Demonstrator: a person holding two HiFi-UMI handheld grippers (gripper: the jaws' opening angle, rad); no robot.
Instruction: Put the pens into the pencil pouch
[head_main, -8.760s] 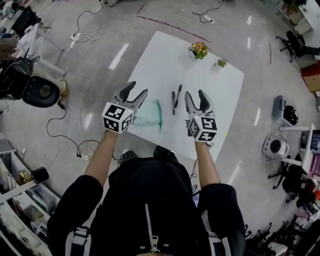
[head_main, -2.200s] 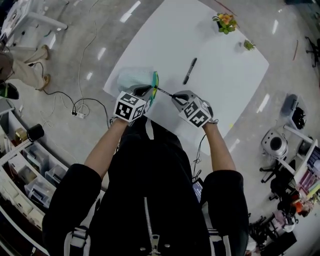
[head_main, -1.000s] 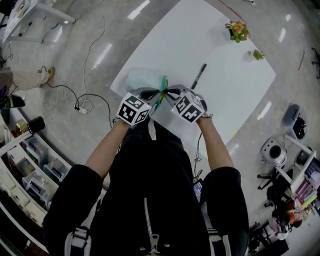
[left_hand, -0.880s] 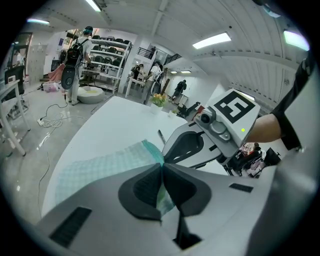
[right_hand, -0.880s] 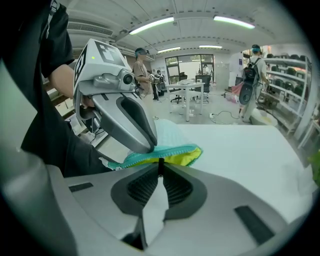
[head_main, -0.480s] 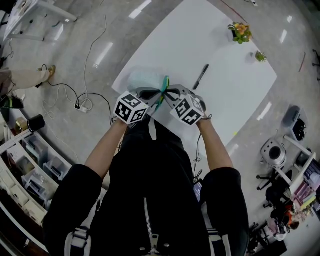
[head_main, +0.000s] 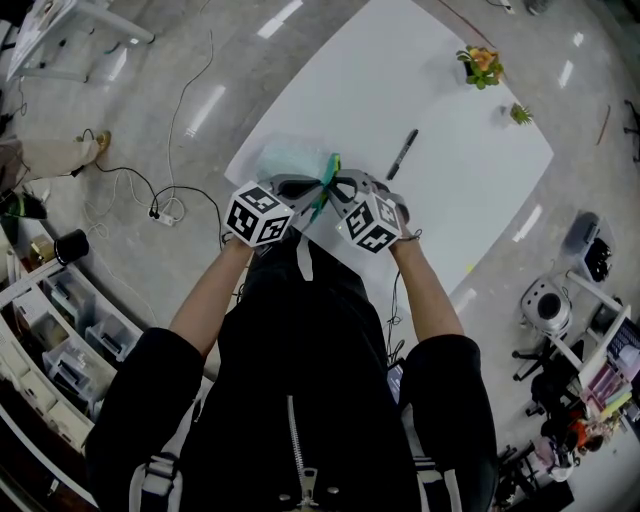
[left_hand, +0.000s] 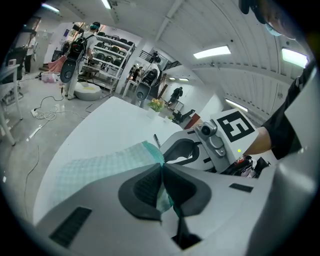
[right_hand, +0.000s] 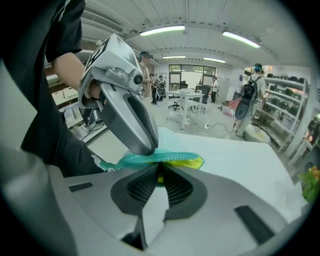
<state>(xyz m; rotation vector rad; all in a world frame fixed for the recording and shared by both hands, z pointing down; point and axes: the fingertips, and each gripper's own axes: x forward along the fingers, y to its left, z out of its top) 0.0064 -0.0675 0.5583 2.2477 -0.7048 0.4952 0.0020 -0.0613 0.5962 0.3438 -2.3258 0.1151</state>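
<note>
Teal mesh is what my left gripper (left_hand: 161, 169) has: its jaws are pressed together on the near edge of the pencil pouch (left_hand: 100, 167), whose pale checked body spreads away to the left over the white table (head_main: 450, 190). My right gripper (right_hand: 160, 172) meets it nose to nose at the zip edge. Its jaws are closed on a small yellow tab (right_hand: 160, 179) just under the green zip line; whether that tab is the zip's pull I cannot tell. In the head view both grippers sit at the table's near corner, with the pouch's edge between their tips. One black pen (head_main: 402, 153) lies on the tabletop beyond my right gripper, well apart from the pouch. A flowering plant (head_main: 480, 65) and a small green plant (head_main: 518, 113) stand near the far corner
</note>
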